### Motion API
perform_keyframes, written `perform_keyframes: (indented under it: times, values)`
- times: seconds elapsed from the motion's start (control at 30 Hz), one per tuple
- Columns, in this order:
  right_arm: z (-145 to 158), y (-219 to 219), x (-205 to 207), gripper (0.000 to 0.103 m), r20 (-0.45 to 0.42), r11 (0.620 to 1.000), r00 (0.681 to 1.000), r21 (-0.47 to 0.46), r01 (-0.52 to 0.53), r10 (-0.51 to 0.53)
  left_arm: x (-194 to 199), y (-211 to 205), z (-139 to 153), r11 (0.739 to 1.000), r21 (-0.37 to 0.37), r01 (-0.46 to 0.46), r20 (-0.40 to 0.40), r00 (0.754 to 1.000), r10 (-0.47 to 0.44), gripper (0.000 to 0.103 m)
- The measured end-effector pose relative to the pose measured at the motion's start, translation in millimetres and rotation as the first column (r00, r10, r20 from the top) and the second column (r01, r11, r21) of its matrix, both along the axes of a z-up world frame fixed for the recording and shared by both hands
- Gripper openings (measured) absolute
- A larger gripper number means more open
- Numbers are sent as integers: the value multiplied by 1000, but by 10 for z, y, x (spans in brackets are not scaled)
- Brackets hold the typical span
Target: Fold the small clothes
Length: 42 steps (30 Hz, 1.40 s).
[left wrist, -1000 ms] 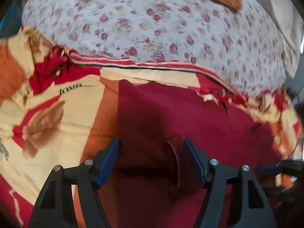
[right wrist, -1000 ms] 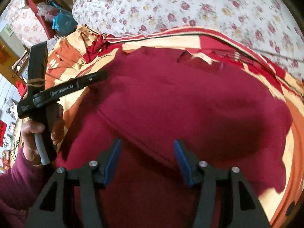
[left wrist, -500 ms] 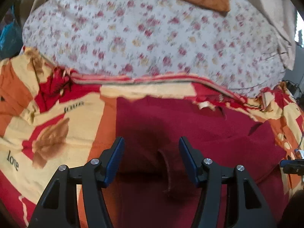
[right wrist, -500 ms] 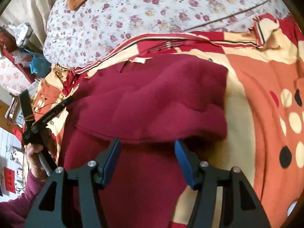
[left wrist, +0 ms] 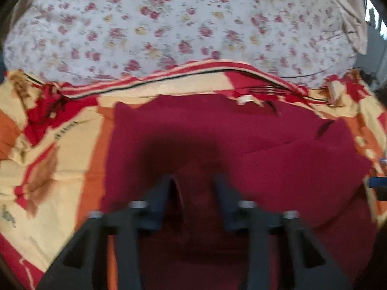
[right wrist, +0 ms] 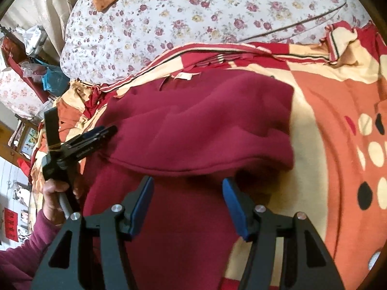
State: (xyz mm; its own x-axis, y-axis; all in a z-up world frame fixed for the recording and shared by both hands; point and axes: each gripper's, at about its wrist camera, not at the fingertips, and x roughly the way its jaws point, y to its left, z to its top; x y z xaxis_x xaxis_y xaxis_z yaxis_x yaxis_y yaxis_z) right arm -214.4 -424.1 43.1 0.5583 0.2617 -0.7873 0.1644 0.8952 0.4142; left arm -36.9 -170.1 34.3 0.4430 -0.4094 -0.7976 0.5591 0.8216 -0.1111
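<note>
The maroon garment (right wrist: pixel 205 125) lies spread on a bed, on an orange, cream and red patterned blanket (right wrist: pixel 326 120). Its upper part is folded down over itself, so a doubled layer with a stitched hem runs just ahead of the right tool (right wrist: pixel 187 183). That tool hangs released over the garment's lower, single layer. Its blue pads stand well apart and nothing is pinched between them.

To the left of the right tool, the left tool (right wrist: pixel 106 130) reaches in at the garment's near left edge, gripped by a hand (right wrist: pixel 53 193) in a maroon sleeve (right wrist: pixel 19 253). Its jaws are closing, and from here the fingers look drawn together on the cloth. The left wrist view is blurred, but it shows a raised ridge of the maroon fabric between the fingers, directly ahead of the tool.

Beyond both tools, past the garment's white neck label (right wrist: pixel 185 75), a white quilt with small red flowers (right wrist: pixel 193 12) covers the far side of the bed.
</note>
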Motion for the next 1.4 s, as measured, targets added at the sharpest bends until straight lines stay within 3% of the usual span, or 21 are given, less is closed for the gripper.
perform_keyframes:
  times: [0.13, 0.3, 0.43, 0.5, 0.53, 0.6, 0.67, 0.77, 0.83, 0.9, 0.93, 1.0, 1.07, 1.13, 1.23, 1.27, 1.33, 1.37, 1.4]
  values:
    - [18, -114, -117, 64, 5, 997, 999, -56, 45, -45, -10, 15, 30, 999, -46, -1, -28, 1000, 0, 0]
    - [14, -269, -265, 65, 12, 978, 995, -187, 97, -96, 184, 163, 231, 983, -167, -80, -105, 993, 63, 0]
    - [-104, -353, -186, 65, -11, 948, 993, -297, 110, -118, 322, 160, 440, 983, -156, -101, -60, 994, 92, 0]
    - [-152, -364, -84, 64, -3, 947, 994, -305, 103, -109, 407, 134, 558, 982, -157, -103, -47, 994, 96, 0]
    - [-172, -355, -13, 61, -3, 948, 995, -304, 93, -99, 444, 123, 605, 983, -153, -102, -35, 995, 98, 0]
    - [-176, -295, 122, 26, 1, 938, 998, -341, 62, -66, 502, 116, 702, 985, -137, -103, -9, 995, 103, 0]
    - [-119, -241, 202, 22, 13, 919, 998, -389, 68, -68, 534, 146, 677, 985, -116, -126, -20, 992, 125, 0]
    - [-43, -195, 173, 21, 50, 932, 998, -357, 62, -47, 561, 251, 435, 981, -66, -180, -49, 983, 177, 0]
    - [-160, -123, 187, 26, -15, 933, 1000, -361, -2, -3, 606, 309, 230, 977, -42, -209, -87, 975, 204, 0]
    - [-180, -73, 136, 40, -52, 914, 998, -403, -46, 27, 642, 370, 41, 973, -43, -229, -125, 967, 222, 0]
    - [-135, -97, 92, 44, -51, 921, 998, -386, -50, 33, 655, 389, 7, 972, -48, -229, -129, 967, 222, 0]
    - [-30, -205, -14, 64, -17, 950, 1000, -313, -21, 17, 655, 405, 24, 972, -62, -227, -132, 967, 218, 0]
    - [84, -387, -113, 79, 59, 973, 996, -220, 75, -64, 643, 405, 58, 972, -70, -224, -119, 969, 215, 0]
    - [87, -604, -88, 82, 83, 978, 982, -109, 177, -168, 628, 391, 50, 973, -60, -223, -108, 970, 216, 0]
    - [-79, -793, 164, 82, 36, 967, 967, -23, 252, -251, 602, 372, 15, 973, -47, -226, -90, 971, 221, 0]
    - [-147, -806, 289, 80, 25, 966, 965, -19, 260, -259, 577, 356, 13, 974, -44, -224, -76, 972, 220, 0]
    - [-275, -735, 537, 49, -1, 975, 975, -23, 220, -220, 563, 332, 19, 976, -35, -213, -60, 976, 211, 0]
    - [-306, -689, 620, 23, -12, 982, 982, -41, 187, -188, 552, 319, 20, 978, -33, -204, -55, 978, 202, 0]
    - [-317, -623, 690, 21, -18, 984, 988, -86, 154, -156, 546, 313, 17, 979, -31, -201, -54, 979, 199, 2]
